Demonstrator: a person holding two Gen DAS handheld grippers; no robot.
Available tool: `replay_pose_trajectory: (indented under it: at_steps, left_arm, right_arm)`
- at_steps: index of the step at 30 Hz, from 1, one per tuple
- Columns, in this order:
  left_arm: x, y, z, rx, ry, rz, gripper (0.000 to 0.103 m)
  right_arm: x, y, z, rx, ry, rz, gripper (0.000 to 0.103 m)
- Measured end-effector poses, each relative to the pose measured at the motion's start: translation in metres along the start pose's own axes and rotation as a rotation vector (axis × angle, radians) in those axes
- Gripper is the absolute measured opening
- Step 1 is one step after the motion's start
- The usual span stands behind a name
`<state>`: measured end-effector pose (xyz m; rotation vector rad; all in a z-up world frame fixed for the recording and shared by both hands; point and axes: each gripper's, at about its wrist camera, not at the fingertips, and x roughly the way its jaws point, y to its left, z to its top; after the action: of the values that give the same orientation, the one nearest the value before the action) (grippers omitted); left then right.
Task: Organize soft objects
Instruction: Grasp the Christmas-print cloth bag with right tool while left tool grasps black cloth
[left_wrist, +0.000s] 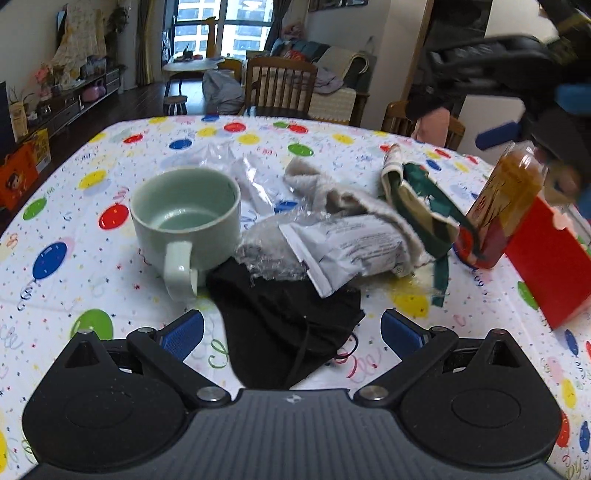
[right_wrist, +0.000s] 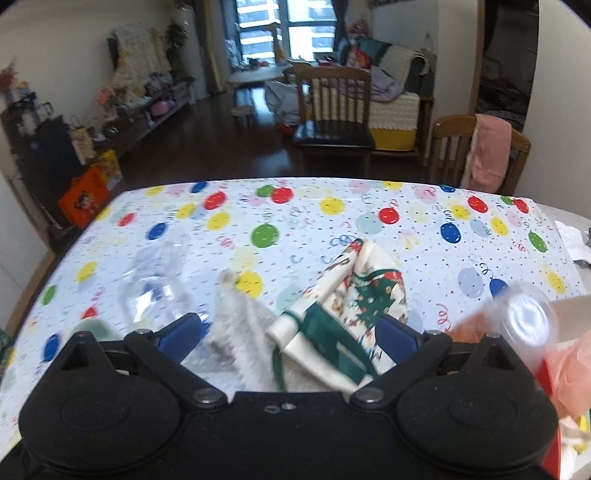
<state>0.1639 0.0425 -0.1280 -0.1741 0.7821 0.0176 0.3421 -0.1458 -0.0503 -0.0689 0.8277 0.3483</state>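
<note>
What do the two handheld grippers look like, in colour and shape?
Both look the same. The left gripper and the right gripper each have a black ribbed body, two rounded black side plates, black link arms on silver pivot screws, and blue textured finger pads. No cables or sleeves show.

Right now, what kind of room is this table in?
Most likely a home's living and dining room: a dining table with a balloon-print cloth, wooden chairs pulled up, a sofa piled with blankets, and a big window behind.
</note>
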Motion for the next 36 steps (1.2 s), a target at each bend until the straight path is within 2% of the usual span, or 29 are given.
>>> replay_pose_trajectory:
  at_steps: [11, 21, 24, 26, 28, 29, 31, 34, 36]
  left_arm:
    - [0.038, -0.002, -0.008, -0.017, 0.070, 0.047, 0.103]
    - [0.054, 0.000, -0.001, -0.045, 0.074, 0.053, 0.101]
    - [0.055, -0.004, -0.001, -0.020, 0.072, 0.071, 0.087]
    - [0.054, -0.008, -0.001, 0.003, 0.068, 0.080, 0.080]
    - [0.054, -0.008, 0.000, 0.007, 0.064, 0.083, 0.065]
    - [0.053, -0.008, 0.000, 0.009, 0.061, 0.083, 0.061]
    - [0.051, -0.009, 0.001, 0.012, 0.055, 0.071, 0.040]
    - [0.047, -0.012, 0.001, 0.028, 0.038, 0.066, 0.030]
    - [0.045, -0.011, 0.003, 0.020, 0.036, 0.061, 0.023]
  right_arm:
    - [0.069, 0.003, 0.016, -0.040, 0.086, -0.131, 0.094]
    - [0.106, -0.007, 0.013, -0.055, 0.131, -0.204, 0.085]
    - [0.111, -0.008, 0.012, -0.050, 0.142, -0.204, 0.083]
    - [0.113, -0.007, 0.011, -0.055, 0.147, -0.191, 0.077]
    - [0.114, -0.005, 0.010, -0.059, 0.153, -0.164, 0.066]
    - [0.114, -0.004, 0.010, -0.062, 0.156, -0.156, 0.063]
    - [0.115, -0.001, 0.009, -0.058, 0.167, -0.137, 0.047]
    - [0.113, -0.002, 0.007, -0.015, 0.174, -0.113, 0.033]
    - [0.108, -0.002, 0.006, -0.008, 0.160, -0.111, 0.028]
